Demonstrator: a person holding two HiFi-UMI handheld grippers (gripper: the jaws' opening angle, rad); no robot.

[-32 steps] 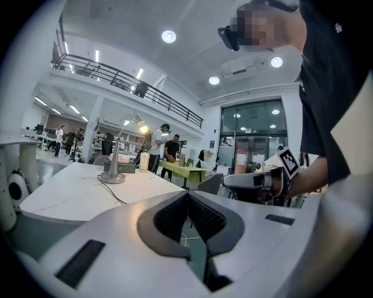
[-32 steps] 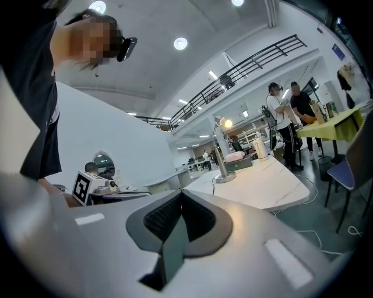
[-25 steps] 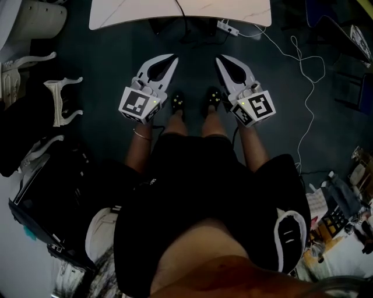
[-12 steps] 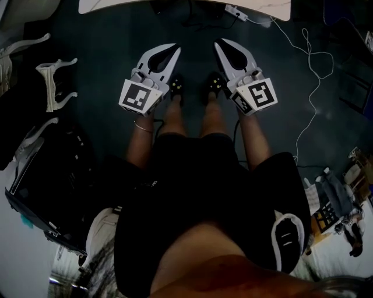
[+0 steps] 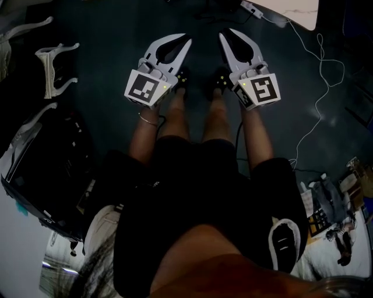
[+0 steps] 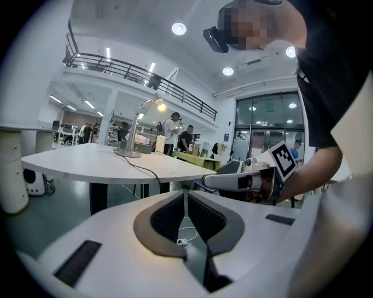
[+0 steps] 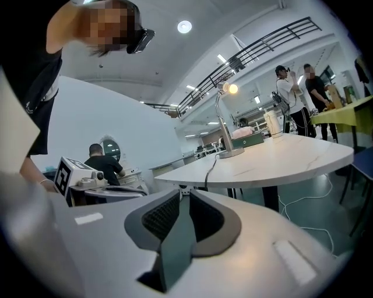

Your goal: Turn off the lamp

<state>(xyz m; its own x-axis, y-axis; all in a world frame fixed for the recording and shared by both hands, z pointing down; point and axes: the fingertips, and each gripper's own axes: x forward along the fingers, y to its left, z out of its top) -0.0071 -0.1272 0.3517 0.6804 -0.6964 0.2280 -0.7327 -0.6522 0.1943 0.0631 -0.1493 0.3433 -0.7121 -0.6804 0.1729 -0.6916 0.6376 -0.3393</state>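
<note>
The lamp (image 6: 137, 129) stands lit on the white table (image 6: 87, 164) some way ahead. Its silver base (image 7: 231, 152) and glowing bulb (image 7: 232, 88) also show in the right gripper view. I hold both grippers low above the person's feet, well short of the table. My left gripper (image 5: 185, 41) is shut, its tips together with nothing in them (image 6: 185, 193). My right gripper (image 5: 226, 32) stands a narrow slit open, its jaws having just been opening, and nothing lies between them (image 7: 185, 195).
A white cable (image 5: 317, 87) snakes over the dark floor at the right, from a power strip (image 5: 250, 8) under the table corner (image 5: 297, 9). White furniture parts (image 5: 55, 70) and a black bag (image 5: 41, 169) lie left. People (image 6: 175, 131) stand beyond the table.
In the head view the table has slid off to the top right corner. Both grippers now sit higher in that picture, still side by side over the feet.
</note>
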